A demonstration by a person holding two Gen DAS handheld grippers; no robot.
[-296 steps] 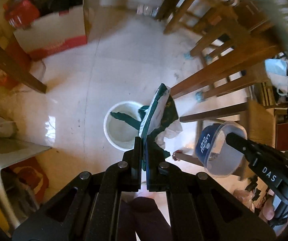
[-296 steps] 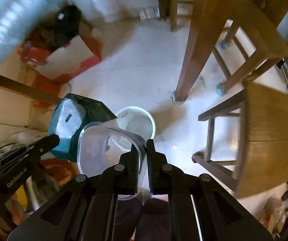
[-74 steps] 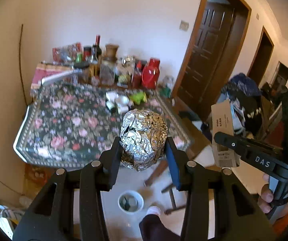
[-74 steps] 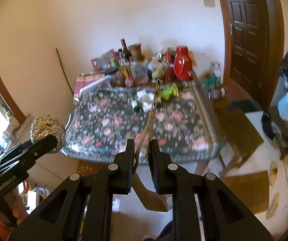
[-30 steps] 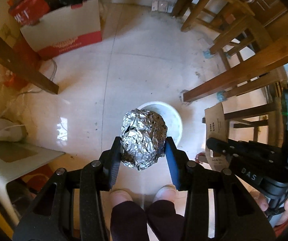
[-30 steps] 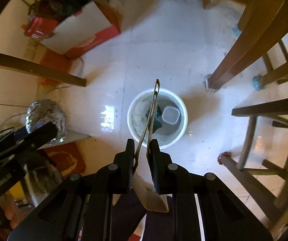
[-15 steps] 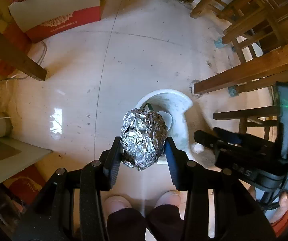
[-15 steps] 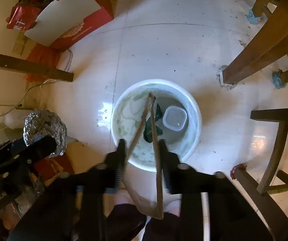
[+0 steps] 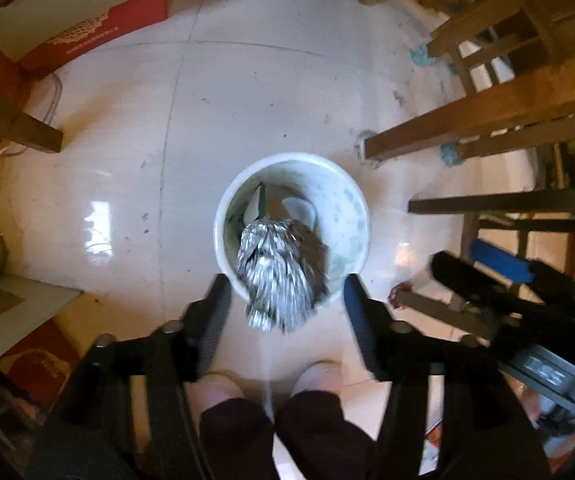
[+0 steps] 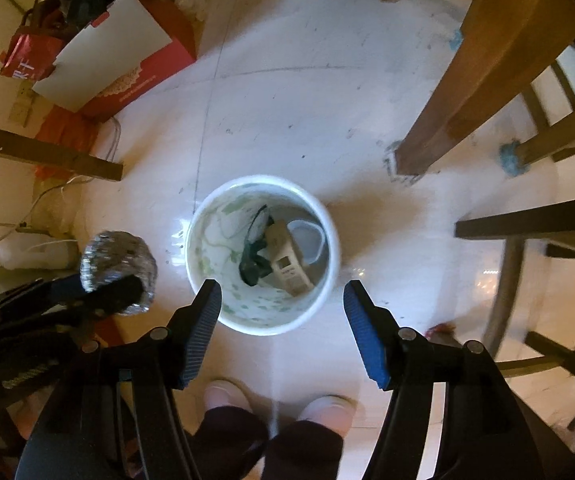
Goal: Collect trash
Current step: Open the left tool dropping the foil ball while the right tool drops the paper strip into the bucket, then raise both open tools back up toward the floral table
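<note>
Drop step, both sides, over the bucket.

Nearest in frame: the person's shoes, just short of the bucket on the floor.

Left gripper: jaws have just been opening and stand wide. The foil ball sits between them in the left wrist view, motion-blurred, clear of both pads, so I read it as released and falling. In that view it overlaps the bucket's near rim, partly over the mouth. In the right wrist view the foil ball shows beside the bucket, off its left rim, level with the left gripper's finger. The two views disagree on whether it is over the mouth, so I cannot tell if it lands inside or clips the rim.

Right gripper: jaws have just been opening, now wide with nothing between them, hanging over the bucket's near rim. The cardboard box lies inside the bucket, next to a clear plastic tub and a dark green wrapper.

Beyond the bucket: table leg to its far right, red carton to its far left.

Next, as I judge it: confirm the foil ball is in. If it bounces off the rim, re-grip it from the floor beside the bucket. Otherwise lift both grippers clear and go for more trash.
</note>
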